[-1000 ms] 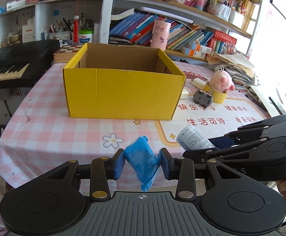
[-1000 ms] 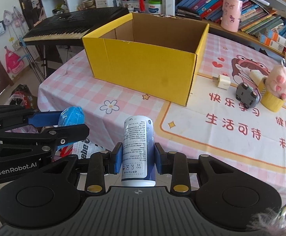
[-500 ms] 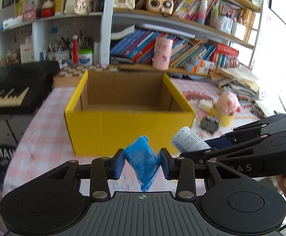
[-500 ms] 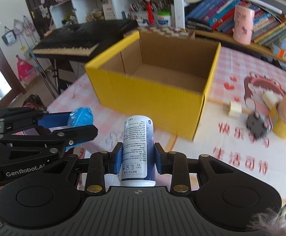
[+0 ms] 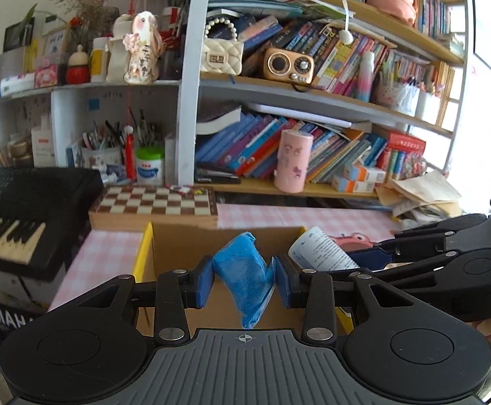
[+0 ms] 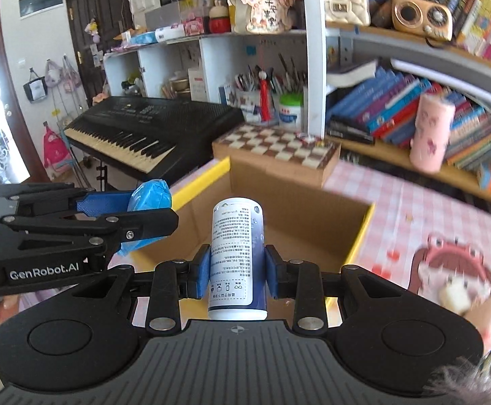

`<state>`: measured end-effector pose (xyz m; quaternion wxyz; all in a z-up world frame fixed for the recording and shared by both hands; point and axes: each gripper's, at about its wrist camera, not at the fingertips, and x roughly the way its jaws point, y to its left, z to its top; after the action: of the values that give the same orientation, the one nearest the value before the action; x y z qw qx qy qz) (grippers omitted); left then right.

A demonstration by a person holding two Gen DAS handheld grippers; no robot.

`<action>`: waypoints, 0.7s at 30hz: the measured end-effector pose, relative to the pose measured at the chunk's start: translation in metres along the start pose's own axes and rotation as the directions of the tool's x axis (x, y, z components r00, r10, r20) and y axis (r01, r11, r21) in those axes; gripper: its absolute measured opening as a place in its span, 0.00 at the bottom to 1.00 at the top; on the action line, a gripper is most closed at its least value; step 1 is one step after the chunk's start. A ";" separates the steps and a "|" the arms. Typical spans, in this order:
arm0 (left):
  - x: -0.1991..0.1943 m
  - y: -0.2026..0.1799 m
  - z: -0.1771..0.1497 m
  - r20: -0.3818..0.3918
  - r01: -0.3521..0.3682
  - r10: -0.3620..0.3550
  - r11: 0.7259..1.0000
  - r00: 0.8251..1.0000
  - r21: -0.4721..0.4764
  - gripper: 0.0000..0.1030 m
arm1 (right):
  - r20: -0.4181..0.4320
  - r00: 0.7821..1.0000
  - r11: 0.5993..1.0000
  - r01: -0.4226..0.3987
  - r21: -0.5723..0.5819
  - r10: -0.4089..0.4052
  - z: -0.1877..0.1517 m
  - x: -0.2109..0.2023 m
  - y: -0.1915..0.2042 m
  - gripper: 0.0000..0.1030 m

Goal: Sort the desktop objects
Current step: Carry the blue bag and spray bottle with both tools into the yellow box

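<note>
My left gripper (image 5: 243, 281) is shut on a crumpled blue packet (image 5: 243, 270) and holds it over the open yellow cardboard box (image 5: 178, 253). My right gripper (image 6: 237, 275) is shut on a white and blue can (image 6: 237, 256), upright, also over the box (image 6: 299, 222). The can (image 5: 323, 253) and right gripper show at the right in the left wrist view. The blue packet (image 6: 149, 197) and left gripper show at the left in the right wrist view.
A chessboard box (image 5: 154, 204) stands behind the yellow box. A black keyboard (image 6: 151, 128) stands to the left. A pink cup (image 5: 294, 162) and books fill the shelf behind. The pink checked tablecloth (image 6: 431, 216) carries small toys at the right.
Both grippers have moved forward and up with their loads, from in front of the box to above its opening.
</note>
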<state>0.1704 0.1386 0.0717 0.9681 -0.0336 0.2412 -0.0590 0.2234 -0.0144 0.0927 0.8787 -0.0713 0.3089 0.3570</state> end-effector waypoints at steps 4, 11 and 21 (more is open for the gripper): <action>0.035 0.004 0.013 -0.053 -0.018 0.019 1.000 0.998 0.016 0.36 | -0.030 0.999 1.000 -0.013 -0.010 0.013 0.016 0.029 -0.020 0.29; 0.093 0.013 0.017 -0.169 -0.058 0.063 0.998 0.984 0.034 0.36 | -0.129 0.992 0.994 -0.024 -0.110 0.009 0.025 0.083 -0.041 0.29; 0.162 0.022 0.010 -0.329 -0.106 0.131 0.990 0.935 0.093 0.36 | -0.327 0.945 0.957 -0.075 -0.280 -0.022 0.021 0.162 -0.047 0.29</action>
<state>0.3189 0.1394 0.0038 0.9155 0.0271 0.4013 -0.0142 0.3552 0.0530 0.0090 0.7905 -0.2527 0.3956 0.3934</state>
